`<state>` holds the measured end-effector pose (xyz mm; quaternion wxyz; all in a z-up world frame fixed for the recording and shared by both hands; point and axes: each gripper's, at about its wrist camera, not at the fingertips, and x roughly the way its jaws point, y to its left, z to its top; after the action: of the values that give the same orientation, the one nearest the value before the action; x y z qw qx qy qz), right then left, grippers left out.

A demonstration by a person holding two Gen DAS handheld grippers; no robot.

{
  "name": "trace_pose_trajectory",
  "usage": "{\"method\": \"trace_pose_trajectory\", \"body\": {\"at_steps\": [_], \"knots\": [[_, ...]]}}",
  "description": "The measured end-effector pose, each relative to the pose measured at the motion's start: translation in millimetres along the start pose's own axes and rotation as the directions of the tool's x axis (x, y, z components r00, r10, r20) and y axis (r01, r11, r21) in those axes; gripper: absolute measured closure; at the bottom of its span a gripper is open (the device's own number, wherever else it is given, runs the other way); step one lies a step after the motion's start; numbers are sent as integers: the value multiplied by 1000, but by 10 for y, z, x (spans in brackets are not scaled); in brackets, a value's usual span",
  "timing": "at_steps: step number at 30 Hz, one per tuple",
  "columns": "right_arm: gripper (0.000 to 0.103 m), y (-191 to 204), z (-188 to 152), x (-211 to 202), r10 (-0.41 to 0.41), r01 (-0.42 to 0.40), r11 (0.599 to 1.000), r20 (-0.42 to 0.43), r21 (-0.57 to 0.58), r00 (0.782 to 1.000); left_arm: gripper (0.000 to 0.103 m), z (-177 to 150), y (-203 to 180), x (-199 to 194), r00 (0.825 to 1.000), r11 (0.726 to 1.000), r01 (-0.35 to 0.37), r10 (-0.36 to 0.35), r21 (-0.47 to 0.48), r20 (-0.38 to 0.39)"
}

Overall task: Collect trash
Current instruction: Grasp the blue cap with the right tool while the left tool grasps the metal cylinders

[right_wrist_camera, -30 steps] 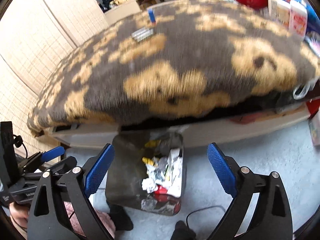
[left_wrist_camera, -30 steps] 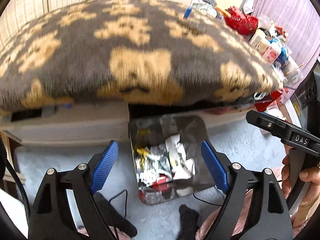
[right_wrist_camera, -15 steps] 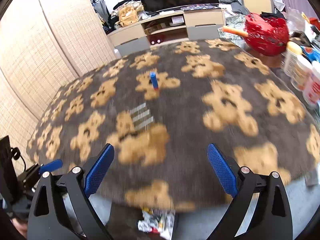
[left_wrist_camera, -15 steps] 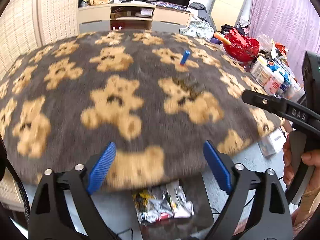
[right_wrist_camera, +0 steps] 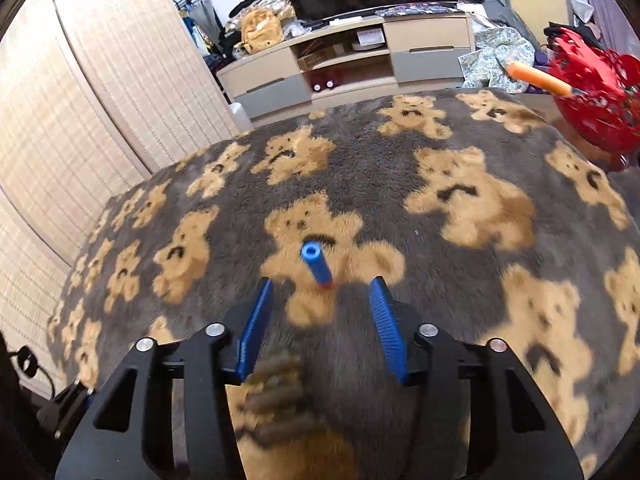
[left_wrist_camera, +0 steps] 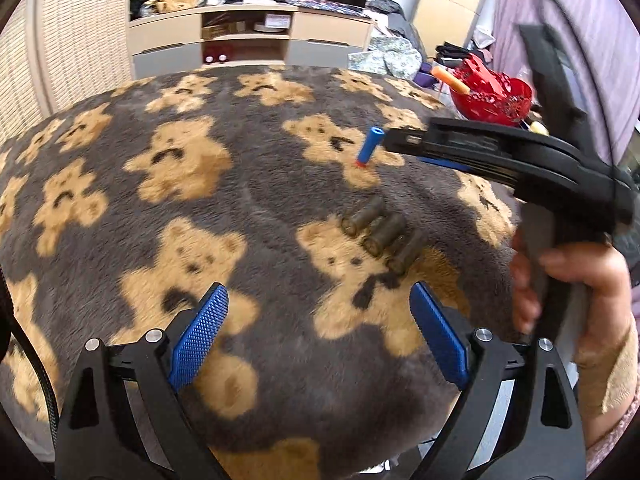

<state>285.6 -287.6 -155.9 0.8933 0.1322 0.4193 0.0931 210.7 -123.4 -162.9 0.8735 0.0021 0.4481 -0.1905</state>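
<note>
Bear-print blanket (left_wrist_camera: pixel 248 200), red basket (left_wrist_camera: pixel 494 94), TV cabinet (right_wrist_camera: pixel 348 64).

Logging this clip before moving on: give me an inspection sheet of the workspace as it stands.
Surface: bear-print fleece blanket, grey and tan.
Job's things: blue foam dart and three dark tubes lying on the blanket.
Clutter: red basket at the far right edge.
Grippers: left gripper open, nothing between jaws; right gripper jaws closing, dart ahead, not gripped.
Cables: black cable by the left gripper.
Surroundings: TV cabinet, woven screen.
</note>
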Motion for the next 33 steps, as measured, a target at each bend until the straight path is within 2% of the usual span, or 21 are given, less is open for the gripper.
{"method": "trace_pose_trajectory", "body": {"at_steps": [5, 8, 10, 11, 20, 25, 28, 31, 33], "knots": [[61, 22, 104, 178, 6, -7, 1000, -3, -28, 1000, 14, 48, -78, 124, 1000, 1000, 13, -13, 9, -8], [70, 27, 147, 259, 16, -16, 999, -9, -39, 1000, 14, 67, -87, 206, 1000, 1000, 17, -17, 7, -19], [86, 44, 162, 302, 16, -17, 998, -15, -57, 1000, 14, 86, -96, 250, 1000, 1000, 20, -19, 3, -20], [88, 47, 161, 309, 14, -15, 998, -14, -63, 1000, 14, 97, -97, 265, 1000, 1000, 22, -22, 1, -19], [90, -216, 162, 62, 0, 1, 999, 32, -39, 999, 17, 190, -322, 447, 999, 999, 33, -33, 11, -9], [90, -421, 132, -97, -31, 32, 999, 47, -28, 998, 34, 221, -453, 578, 999, 999, 49, -49, 6, -21], [90, -495, 112, -148, -34, 35, 999, 49, -28, 998, 36, 232, -517, 661, 999, 999, 41, -41, 2, -29], [90, -561, 87, -205, -37, 38, 999, 55, -24, 998, 38, 250, -572, 712, 1000, 1000, 13, -13, 6, -23], [90, -586, 74, -227, -38, 39, 999, 54, -23, 998, 46, 251, -595, 731, 1000, 1000, -27, 27, 13, -15]]}}
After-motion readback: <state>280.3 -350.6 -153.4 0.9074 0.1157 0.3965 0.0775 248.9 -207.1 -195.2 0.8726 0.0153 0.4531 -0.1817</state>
